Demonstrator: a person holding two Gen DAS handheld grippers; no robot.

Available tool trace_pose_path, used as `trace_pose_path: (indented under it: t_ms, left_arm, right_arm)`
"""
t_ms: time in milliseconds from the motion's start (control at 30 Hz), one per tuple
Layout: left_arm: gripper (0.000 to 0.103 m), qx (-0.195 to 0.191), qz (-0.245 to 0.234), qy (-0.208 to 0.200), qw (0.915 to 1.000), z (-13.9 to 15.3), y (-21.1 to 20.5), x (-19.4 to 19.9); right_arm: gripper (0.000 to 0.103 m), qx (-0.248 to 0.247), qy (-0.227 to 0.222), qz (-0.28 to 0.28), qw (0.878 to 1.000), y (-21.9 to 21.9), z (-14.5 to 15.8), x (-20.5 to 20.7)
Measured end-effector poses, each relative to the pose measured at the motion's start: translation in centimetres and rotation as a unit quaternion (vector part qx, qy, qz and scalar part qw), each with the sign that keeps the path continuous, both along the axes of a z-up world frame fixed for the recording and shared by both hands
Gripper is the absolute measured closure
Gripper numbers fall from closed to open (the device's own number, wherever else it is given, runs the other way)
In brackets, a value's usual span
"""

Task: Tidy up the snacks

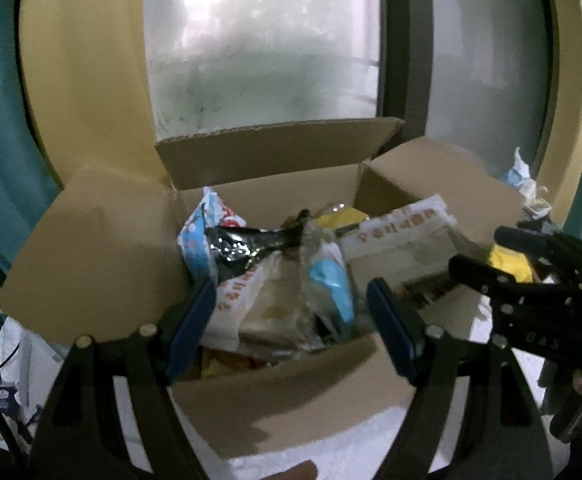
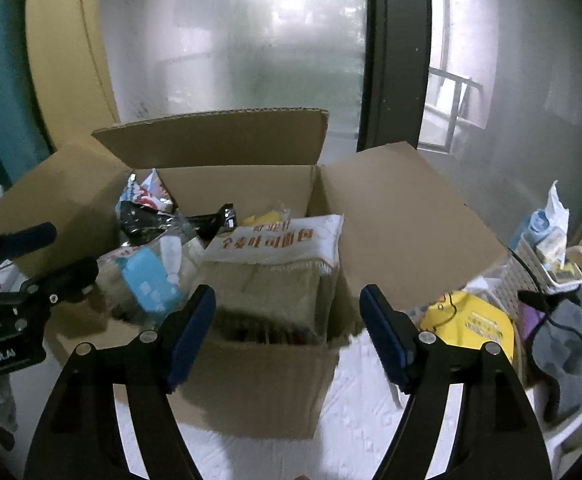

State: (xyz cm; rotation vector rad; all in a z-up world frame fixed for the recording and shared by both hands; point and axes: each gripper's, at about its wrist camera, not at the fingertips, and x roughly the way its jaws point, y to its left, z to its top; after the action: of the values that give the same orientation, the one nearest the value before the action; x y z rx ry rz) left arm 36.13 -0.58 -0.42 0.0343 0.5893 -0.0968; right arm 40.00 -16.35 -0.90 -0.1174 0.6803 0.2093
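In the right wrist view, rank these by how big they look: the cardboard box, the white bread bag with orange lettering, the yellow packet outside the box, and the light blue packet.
1. cardboard box
2. white bread bag
3 and 4. yellow packet and light blue packet: look similar, and both are partly hidden, so no ranking.

Before me an open cardboard box [image 2: 259, 384] holds heaped snacks: a white bread bag [image 2: 279, 240] right, a blue-labelled packet [image 2: 151, 284] left.
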Motion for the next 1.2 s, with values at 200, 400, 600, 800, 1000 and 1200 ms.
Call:
trace_pose_path:
  t_ms: [200, 400, 600, 800, 1000, 1200]
  left_arm:
    - [0.024, -0.015, -0.009, -0.008, 0.9998, 0.9, -0.4, -3.2]
    - [0.024, -0.027, -0.012, -0.02, 0.9994, 1.3, -0.5, -6.6]
    - [0.024, -0.03, -0.005, -0.04, 0.9987, 1.8, -0.8, -10.4]
    - [0.024, -0.03, 0.006, -0.07, 0.9971, 2.5, -1.2, -14.4]
    - [0.024, -0.029, 0.017, -0.095, 0.9949, 3.1, -1.6, -18.1]
    - [0.015, -0.045, 0.026, -0.116, 0.9919, 4.1, -1.7, -21.6]
  right_arm:
    - [0.025, 0.005, -0.002, 0.008, 1.0, -0.2, 0.6, -2.1]
    - [0.025, 0.014, -0.01, 0.009, 1.0, -0.8, 1.5, -4.9]
    - [0.025, 0.018, -0.023, 0.014, 0.999, -1.1, 2.4, -8.3]
    - [0.025, 0.024, -0.039, 0.02, 0.999, -1.6, 3.3, -12.0]
    - [0.025, 0.023, -0.061, 0.029, 0.997, -1.8, 4.5, -16.1]
    - [0.025, 0.027, -0.091, 0.036, 0.995, -2.2, 6.4, -20.1]
